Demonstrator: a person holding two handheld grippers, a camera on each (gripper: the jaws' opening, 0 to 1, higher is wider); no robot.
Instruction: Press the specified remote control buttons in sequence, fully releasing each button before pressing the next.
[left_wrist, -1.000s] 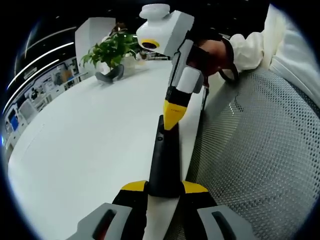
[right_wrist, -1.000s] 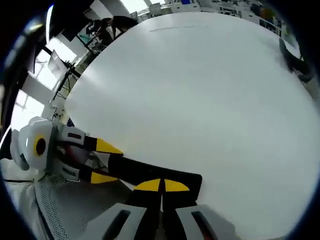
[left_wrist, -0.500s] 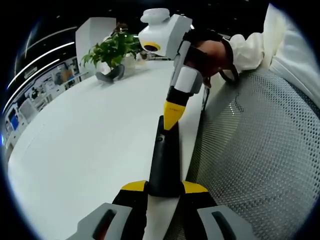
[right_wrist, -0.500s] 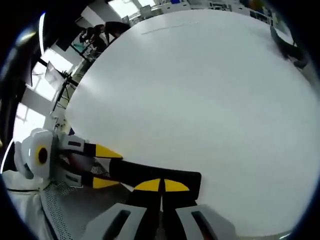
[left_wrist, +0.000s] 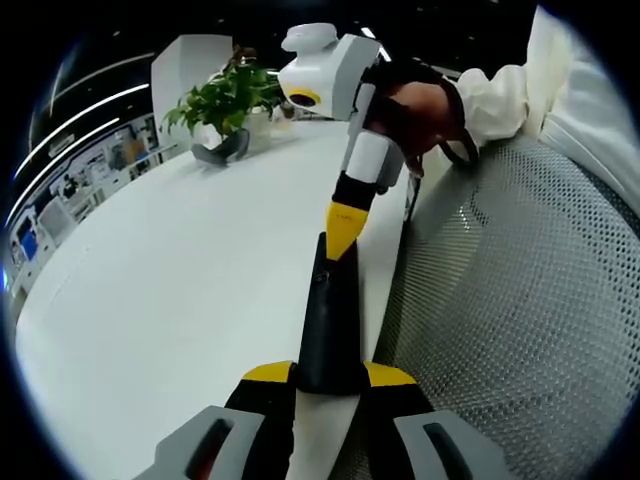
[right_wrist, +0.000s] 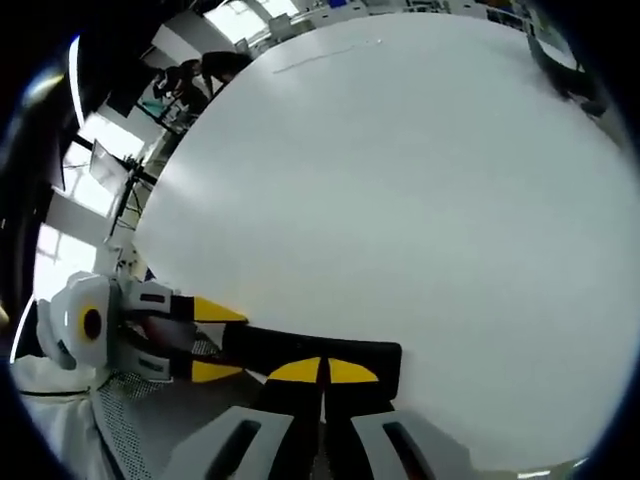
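The remote control (left_wrist: 325, 325), in the left gripper view, is pinched at its near end by the left gripper (left_wrist: 328, 378) above the white desk (left_wrist: 170, 280), and the right gripper (left_wrist: 343, 225), jaws pressed together, has tilted slightly while its tip stays at the far end. In the right gripper view the tip (right_wrist: 320, 371) rests on the remote control (right_wrist: 300, 352), the desk having shifted a little, so I judge the press is still being held, not yet released.

The remote control (left_wrist: 328, 320) is lying edge-on between the left gripper's jaws, its buttons too foreshortened to tell apart; the right gripper's closed tips are covering its far end.
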